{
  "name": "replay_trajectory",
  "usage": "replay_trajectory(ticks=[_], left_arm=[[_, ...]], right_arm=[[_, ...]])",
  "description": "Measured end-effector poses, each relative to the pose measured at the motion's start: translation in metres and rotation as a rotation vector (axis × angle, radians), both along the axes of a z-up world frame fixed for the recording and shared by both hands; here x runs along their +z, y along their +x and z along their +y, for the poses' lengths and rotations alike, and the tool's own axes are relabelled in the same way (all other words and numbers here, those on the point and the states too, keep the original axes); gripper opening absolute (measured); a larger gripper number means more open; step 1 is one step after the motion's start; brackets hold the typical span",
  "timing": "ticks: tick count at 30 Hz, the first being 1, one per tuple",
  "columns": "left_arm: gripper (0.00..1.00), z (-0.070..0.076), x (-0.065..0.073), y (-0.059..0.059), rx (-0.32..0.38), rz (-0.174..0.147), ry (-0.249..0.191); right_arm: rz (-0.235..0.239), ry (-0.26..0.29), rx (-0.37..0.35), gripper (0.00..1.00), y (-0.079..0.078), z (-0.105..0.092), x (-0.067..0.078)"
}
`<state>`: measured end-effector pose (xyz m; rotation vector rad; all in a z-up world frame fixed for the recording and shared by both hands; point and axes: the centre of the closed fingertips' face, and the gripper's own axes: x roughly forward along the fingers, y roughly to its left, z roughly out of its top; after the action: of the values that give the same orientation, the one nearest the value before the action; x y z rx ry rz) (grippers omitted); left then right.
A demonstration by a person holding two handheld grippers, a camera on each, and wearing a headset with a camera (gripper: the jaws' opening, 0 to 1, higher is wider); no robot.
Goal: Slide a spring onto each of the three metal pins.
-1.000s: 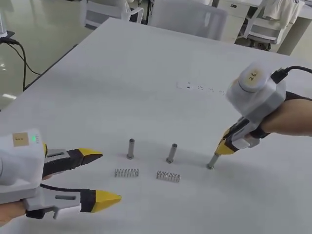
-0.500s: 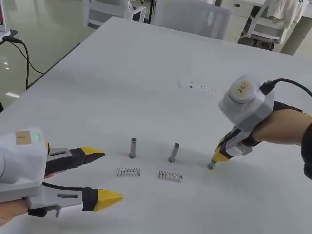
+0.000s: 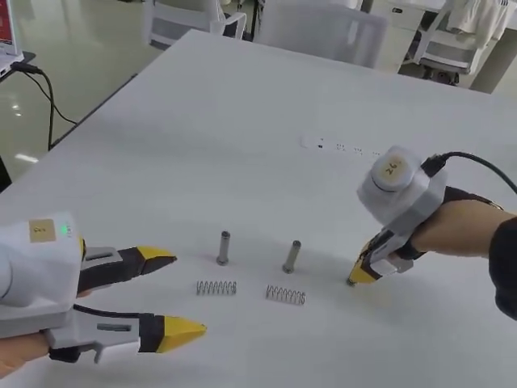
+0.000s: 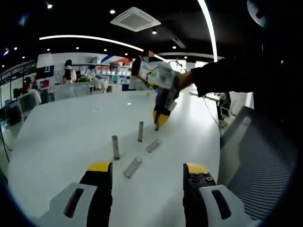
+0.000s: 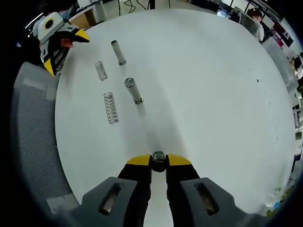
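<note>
Two grey metal pins (image 3: 224, 246) (image 3: 292, 256) stand upright on the white table (image 3: 242, 145). A loose spring lies in front of each: one spring (image 3: 216, 287) on the left, the other spring (image 3: 285, 295) on the right. My right gripper (image 3: 361, 275) is low over the third pin's spot, which it hides. In the right gripper view it (image 5: 158, 163) is shut on a small round grey coil end (image 5: 158, 160). My left gripper (image 3: 176, 294) is held open at the near left, with nothing between its fingers (image 4: 147, 169).
A strip of sockets (image 3: 339, 148) is set in the table behind the pins. The table's left edge (image 3: 97, 105) drops to the floor, where a black cable (image 3: 44, 89) runs. Chairs (image 3: 319, 28) stand at the far end.
My right gripper has come down along the third pin toward the table, and the pin that showed below its tips is now hidden. The left gripper has held still.
</note>
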<state>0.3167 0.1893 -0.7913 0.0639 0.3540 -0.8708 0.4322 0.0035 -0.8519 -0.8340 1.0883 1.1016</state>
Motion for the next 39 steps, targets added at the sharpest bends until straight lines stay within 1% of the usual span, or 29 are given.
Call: replay_trajectory(ticks=[8,12,16,19,21,23,25,30,37,39], left_arm=[[0.55,0.000,0.001,0.000,0.000,-0.002,-0.001],[0.55,0.001,0.001,-0.001,0.001,-0.002,0.000],[0.54,0.000,0.001,-0.001,0.000,-0.002,0.001],[0.54,0.000,0.001,-0.001,0.000,-0.003,0.002],[0.54,0.000,0.001,-0.001,-0.001,-0.003,0.002],[0.54,-0.001,0.001,-0.001,-0.003,-0.003,0.003],[0.54,-0.002,0.001,-0.001,-0.006,-0.004,0.004],[0.54,-0.003,0.002,0.000,-0.008,-0.005,0.007],[0.54,-0.002,0.002,-0.001,-0.008,-0.007,0.007],[0.54,-0.003,0.002,-0.001,-0.009,-0.007,0.008]], right_arm=[[0.000,-0.004,0.015,0.10,0.000,0.000,0.000],[-0.007,0.003,0.019,0.15,0.000,0.001,0.001],[-0.024,0.007,0.021,0.19,0.002,0.001,0.003],[-0.026,0.019,0.018,0.20,0.002,0.003,0.006],[-0.038,0.029,0.022,0.22,0.002,0.005,0.010],[-0.040,0.036,0.026,0.22,0.001,0.009,0.013],[-0.057,0.046,0.039,0.23,0.002,0.013,0.016],[-0.071,0.054,0.059,0.24,0.000,0.021,0.022],[-0.065,0.069,0.100,0.23,-0.011,0.036,0.028],[-0.052,0.073,0.113,0.23,-0.016,0.040,0.028]])
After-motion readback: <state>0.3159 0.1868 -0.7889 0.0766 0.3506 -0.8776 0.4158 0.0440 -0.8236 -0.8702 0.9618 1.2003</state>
